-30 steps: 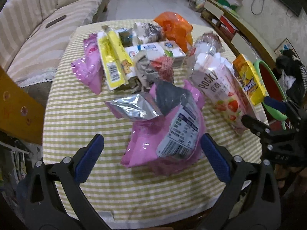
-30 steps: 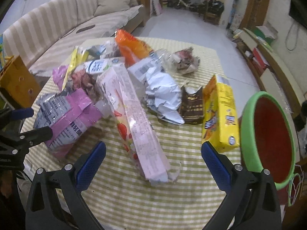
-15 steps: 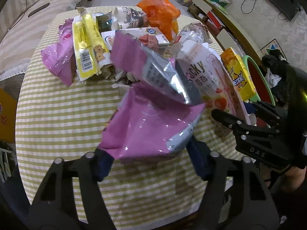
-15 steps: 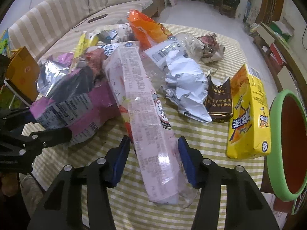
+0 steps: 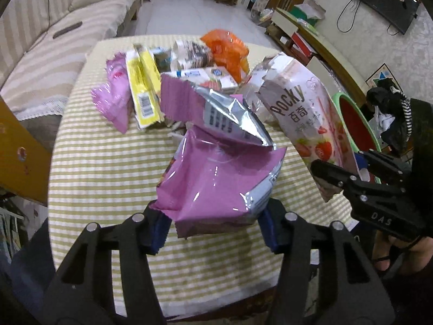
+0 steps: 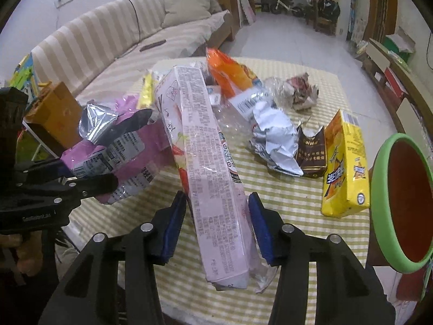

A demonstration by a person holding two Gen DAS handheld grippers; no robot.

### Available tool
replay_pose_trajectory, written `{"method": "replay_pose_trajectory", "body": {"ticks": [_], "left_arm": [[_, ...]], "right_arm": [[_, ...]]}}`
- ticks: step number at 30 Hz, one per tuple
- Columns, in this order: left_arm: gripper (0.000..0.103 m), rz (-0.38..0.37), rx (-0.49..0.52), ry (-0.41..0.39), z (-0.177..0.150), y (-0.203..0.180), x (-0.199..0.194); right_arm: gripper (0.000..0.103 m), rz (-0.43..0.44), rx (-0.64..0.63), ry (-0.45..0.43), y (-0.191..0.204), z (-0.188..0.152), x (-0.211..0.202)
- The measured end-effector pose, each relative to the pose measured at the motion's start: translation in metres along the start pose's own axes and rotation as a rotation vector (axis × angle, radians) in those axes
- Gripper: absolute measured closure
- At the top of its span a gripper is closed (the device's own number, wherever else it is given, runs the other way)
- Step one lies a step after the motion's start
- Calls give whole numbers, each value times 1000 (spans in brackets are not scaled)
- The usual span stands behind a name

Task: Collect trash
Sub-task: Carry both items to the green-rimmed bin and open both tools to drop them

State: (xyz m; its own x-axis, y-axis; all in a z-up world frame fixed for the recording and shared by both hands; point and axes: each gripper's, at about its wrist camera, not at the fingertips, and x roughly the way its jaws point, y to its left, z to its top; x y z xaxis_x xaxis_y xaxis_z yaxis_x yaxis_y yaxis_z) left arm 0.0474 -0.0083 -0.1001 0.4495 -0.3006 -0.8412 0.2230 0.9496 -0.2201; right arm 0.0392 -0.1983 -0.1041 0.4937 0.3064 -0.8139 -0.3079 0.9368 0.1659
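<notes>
My left gripper (image 5: 213, 227) has its blue pads pressed on the lower edge of a pink and silver snack bag (image 5: 216, 178), its jaws still closing, and the bag hangs above the striped tablecloth (image 5: 108, 176). In the right wrist view that same bag (image 6: 130, 157) shows at the left. My right gripper (image 6: 217, 224) squeezes a long pale pink Pocky box (image 6: 205, 146) between its pads, jaws still closing. The box is tilted up off the table. A bin with a green rim (image 6: 379, 184) and red inside stands at the table's right edge.
On the table lie a yellow carton (image 6: 345, 168), a brown packet (image 6: 311, 151), a crumpled silver wrapper (image 6: 276, 140), an orange bag (image 6: 230, 73), a yellow wrapper (image 5: 142, 86) and a pink wrapper (image 5: 113, 94). A striped sofa (image 6: 108, 40) stands behind and a cabinet runs along the right.
Both grippers went from wide open to closed. The left took hold of the pink bag and the right took the Pocky box, and both items have come up off the table.
</notes>
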Motion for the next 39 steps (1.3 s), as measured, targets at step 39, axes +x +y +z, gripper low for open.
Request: {"method": "replay_pose_trajectory", "body": {"ticks": [39], "left_arm": [[50,-205,302,-115,112,-204,4]], "right_arm": [[56,-247,464,-255,-196,-17,-140]]}}
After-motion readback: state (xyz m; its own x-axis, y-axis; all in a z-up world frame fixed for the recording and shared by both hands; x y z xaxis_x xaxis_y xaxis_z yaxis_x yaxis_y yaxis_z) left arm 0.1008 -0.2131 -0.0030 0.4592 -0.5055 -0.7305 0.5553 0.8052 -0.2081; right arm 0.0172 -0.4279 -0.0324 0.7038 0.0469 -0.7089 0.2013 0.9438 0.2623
